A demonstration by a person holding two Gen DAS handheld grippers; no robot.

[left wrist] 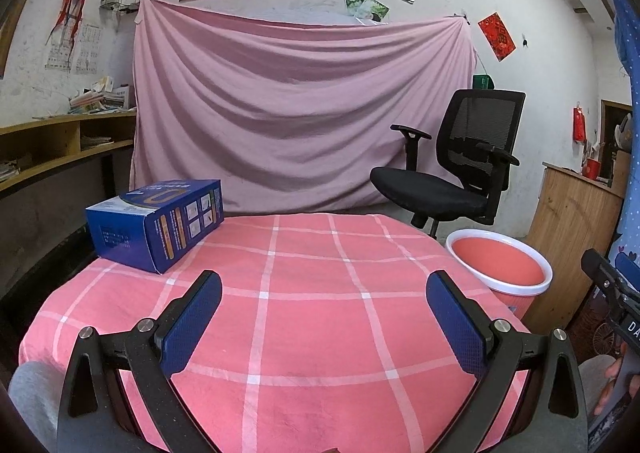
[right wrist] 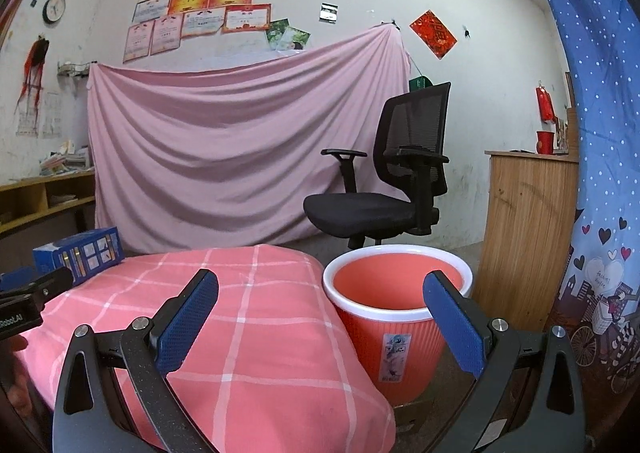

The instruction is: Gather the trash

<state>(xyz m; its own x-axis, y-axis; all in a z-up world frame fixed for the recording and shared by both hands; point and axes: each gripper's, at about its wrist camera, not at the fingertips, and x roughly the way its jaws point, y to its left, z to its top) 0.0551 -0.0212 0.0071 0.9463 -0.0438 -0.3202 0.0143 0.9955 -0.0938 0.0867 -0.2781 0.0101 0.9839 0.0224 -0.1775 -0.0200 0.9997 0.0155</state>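
Note:
A blue cardboard box point(left wrist: 156, 225) lies on the far left corner of the table under a pink checked cloth point(left wrist: 304, 293); the right wrist view shows the box point(right wrist: 80, 253) at the left. A pink waste bin point(left wrist: 500, 269) with a white rim stands on the floor off the table's right side, and it looks empty in the right wrist view, bin point(right wrist: 396, 317). My left gripper point(left wrist: 324, 293) hangs open over the middle of the cloth, holding nothing. My right gripper point(right wrist: 320, 293) is open too, low between the table's right edge and the bin.
A black office chair point(left wrist: 452, 173) stands behind the bin before a hanging pink sheet point(left wrist: 296, 113). A wooden cabinet point(right wrist: 524, 233) is just right of the bin, with a blue patterned curtain point(right wrist: 600, 213) beside it. Shelves point(left wrist: 60, 145) run along the left wall.

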